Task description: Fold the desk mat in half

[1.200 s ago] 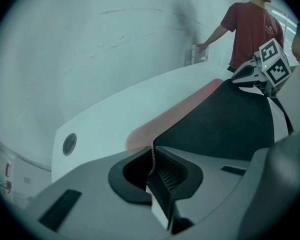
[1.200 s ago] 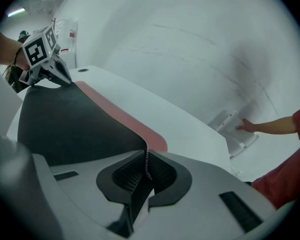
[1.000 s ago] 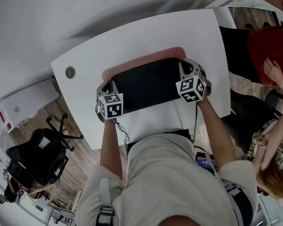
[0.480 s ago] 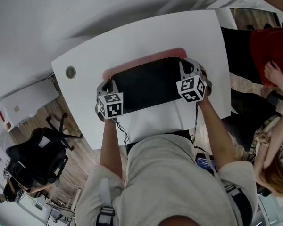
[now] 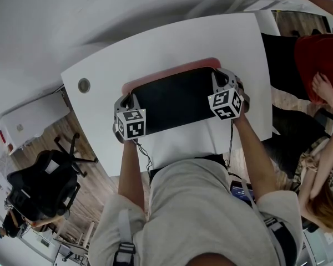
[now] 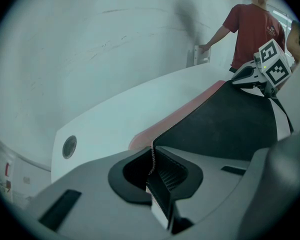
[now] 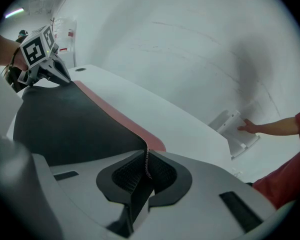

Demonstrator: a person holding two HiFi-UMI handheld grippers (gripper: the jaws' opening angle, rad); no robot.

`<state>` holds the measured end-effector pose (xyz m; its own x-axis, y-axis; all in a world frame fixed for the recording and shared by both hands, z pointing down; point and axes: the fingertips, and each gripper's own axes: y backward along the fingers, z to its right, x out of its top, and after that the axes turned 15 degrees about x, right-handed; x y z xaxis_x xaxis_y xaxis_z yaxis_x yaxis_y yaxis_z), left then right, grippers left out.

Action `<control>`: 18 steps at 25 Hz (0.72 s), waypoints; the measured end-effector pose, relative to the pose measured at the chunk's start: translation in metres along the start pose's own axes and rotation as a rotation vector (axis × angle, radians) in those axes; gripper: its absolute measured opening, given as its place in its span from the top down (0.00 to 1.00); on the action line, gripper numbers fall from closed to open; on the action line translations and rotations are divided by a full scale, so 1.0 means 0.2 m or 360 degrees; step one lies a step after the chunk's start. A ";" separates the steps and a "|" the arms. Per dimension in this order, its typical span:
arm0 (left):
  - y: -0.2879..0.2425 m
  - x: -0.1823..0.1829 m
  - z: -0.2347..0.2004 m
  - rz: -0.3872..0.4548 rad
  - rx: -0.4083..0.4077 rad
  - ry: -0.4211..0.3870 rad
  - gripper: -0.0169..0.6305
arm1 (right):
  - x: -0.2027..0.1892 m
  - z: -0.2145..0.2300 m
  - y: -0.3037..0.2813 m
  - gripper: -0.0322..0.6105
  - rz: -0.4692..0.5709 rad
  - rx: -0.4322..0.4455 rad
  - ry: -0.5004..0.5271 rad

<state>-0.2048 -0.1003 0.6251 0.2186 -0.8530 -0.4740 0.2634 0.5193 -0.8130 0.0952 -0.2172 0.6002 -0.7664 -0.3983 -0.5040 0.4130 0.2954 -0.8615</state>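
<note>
The desk mat (image 5: 175, 100) lies on the white table (image 5: 155, 43), its black underside turned up and a pink strip (image 5: 172, 71) of its top face showing along the far edge. My left gripper (image 5: 126, 102) is shut on the mat's left corner, and my right gripper (image 5: 222, 81) is shut on the right corner. In the left gripper view the stitched mat edge (image 6: 152, 156) stands pinched between the jaws of the left gripper (image 6: 152, 160). The right gripper view shows the same grip by the right gripper (image 7: 146, 167), with black mat (image 7: 75, 119) stretching away to the left.
A round cable hole (image 5: 84, 85) sits near the table's left corner. A black office chair (image 5: 44, 187) stands on the floor at the left. A person in red (image 5: 319, 54) and another seated person (image 5: 322, 176) are at the right. A hand holds a white part (image 7: 235, 131) beyond the table.
</note>
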 end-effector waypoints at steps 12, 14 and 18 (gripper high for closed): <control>-0.02 0.02 -0.01 0.0001 0.0006 0.0005 0.92 | 0.01 0.02 -0.02 0.87 0.0004 -0.0003 -0.0004; -0.03 0.02 -0.01 0.0001 0.0007 0.0005 0.92 | 0.01 0.02 -0.02 0.87 0.0004 -0.0002 -0.0004; -0.04 0.03 -0.02 0.0004 0.0013 0.0001 0.92 | 0.02 0.03 -0.03 0.87 0.0008 -0.0002 -0.0005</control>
<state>-0.2089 -0.1097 0.6266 0.2185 -0.8517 -0.4763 0.2705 0.5219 -0.8090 0.0918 -0.2268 0.6033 -0.7627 -0.3997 -0.5085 0.4162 0.2985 -0.8589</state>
